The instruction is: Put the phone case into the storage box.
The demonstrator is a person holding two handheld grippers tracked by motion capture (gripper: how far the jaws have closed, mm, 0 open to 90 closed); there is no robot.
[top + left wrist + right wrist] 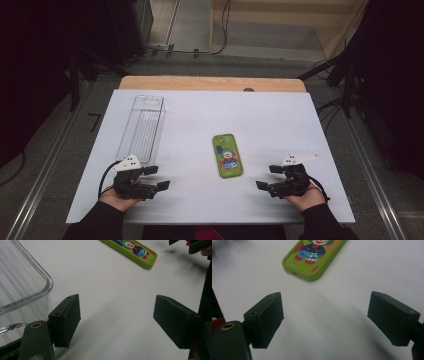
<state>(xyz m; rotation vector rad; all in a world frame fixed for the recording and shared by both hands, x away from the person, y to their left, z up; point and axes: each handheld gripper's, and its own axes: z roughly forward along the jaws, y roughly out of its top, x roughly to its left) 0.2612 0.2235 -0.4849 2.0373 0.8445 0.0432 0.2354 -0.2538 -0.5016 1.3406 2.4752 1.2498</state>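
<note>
both grippers sit at the near edge of the table, each in a hand that comes up from the bottom of the high view. left gripper has its jaws spread wide with nothing between them, and the right gripper is likewise released, bare white surface showing between its black pads in its own view.

between the two, a little farther up the table, lies the green phone case (a clown figure printed on it), flat on the white table, its long side running away from the person. it is apart from both grippers, somewhat nearer the right one; the right gripper view has its near end just ahead of the open jaws, untouched.

farther out on the left stands a clear plastic tray, long and narrow, its near end just beside the left gripper; the left gripper view shows its rounded corner close to one pad. whether they touch cannot be told.
</note>
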